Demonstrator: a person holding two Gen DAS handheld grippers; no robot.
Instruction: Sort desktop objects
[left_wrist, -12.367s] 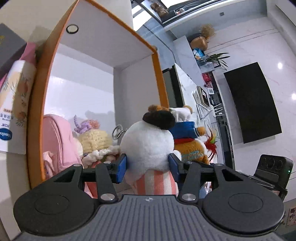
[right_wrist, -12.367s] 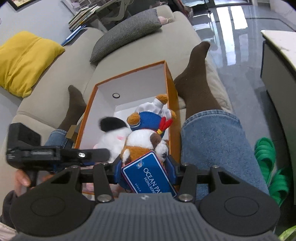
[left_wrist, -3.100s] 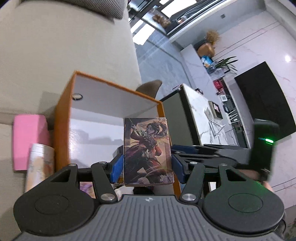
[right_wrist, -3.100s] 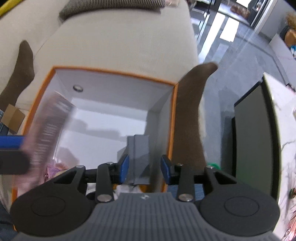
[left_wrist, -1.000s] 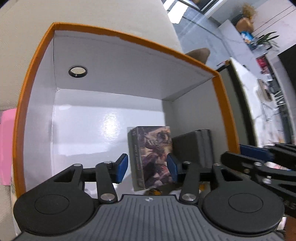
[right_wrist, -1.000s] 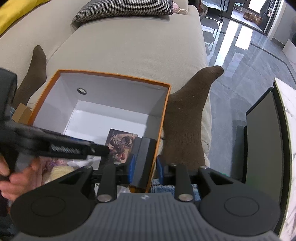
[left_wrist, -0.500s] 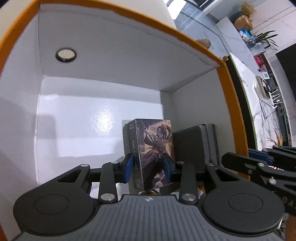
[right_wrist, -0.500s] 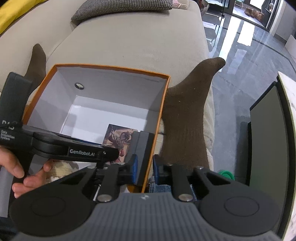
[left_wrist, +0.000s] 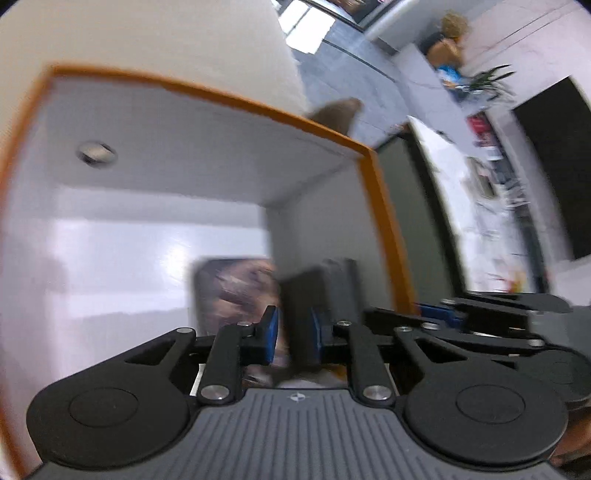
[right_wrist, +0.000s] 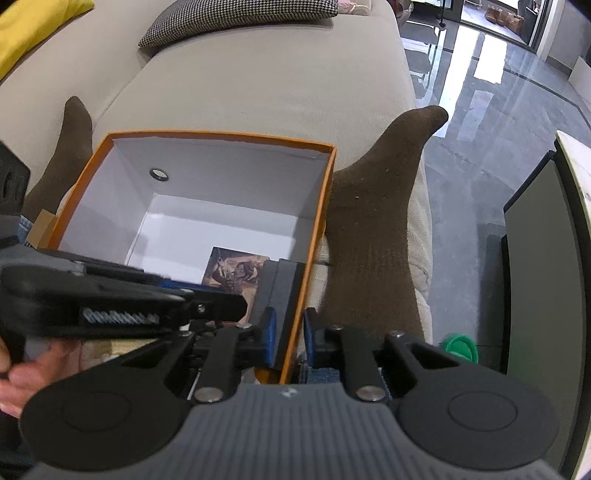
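An orange box (right_wrist: 221, 134) with a white inside rests between a person's legs on a sofa. Against its right wall stand an illustrated card box (right_wrist: 232, 275) and a dark grey box (right_wrist: 284, 284). The left wrist view is blurred. In it the card box (left_wrist: 229, 291) lies left of my left gripper (left_wrist: 293, 330), whose jaws are closing. The grey box (left_wrist: 332, 284) shows through their narrow gap, but no pad visibly presses on it. My right gripper (right_wrist: 289, 332) is shut. The box's right rim runs through its slot, and I cannot tell whether the pads touch the rim.
Brown-socked feet (right_wrist: 373, 221) flank the box. A beige sofa (right_wrist: 258, 74) carries a houndstooth cushion (right_wrist: 240, 14). A bare hand (right_wrist: 33, 369) holds the left tool. A dark cabinet (right_wrist: 535, 277) and grey tiled floor lie to the right, with a green object (right_wrist: 460, 347) below.
The left jaws narrowed and slid right off the card box, which stays standing beside the grey box. The right jaws left the grey box and shut over the box's right wall.
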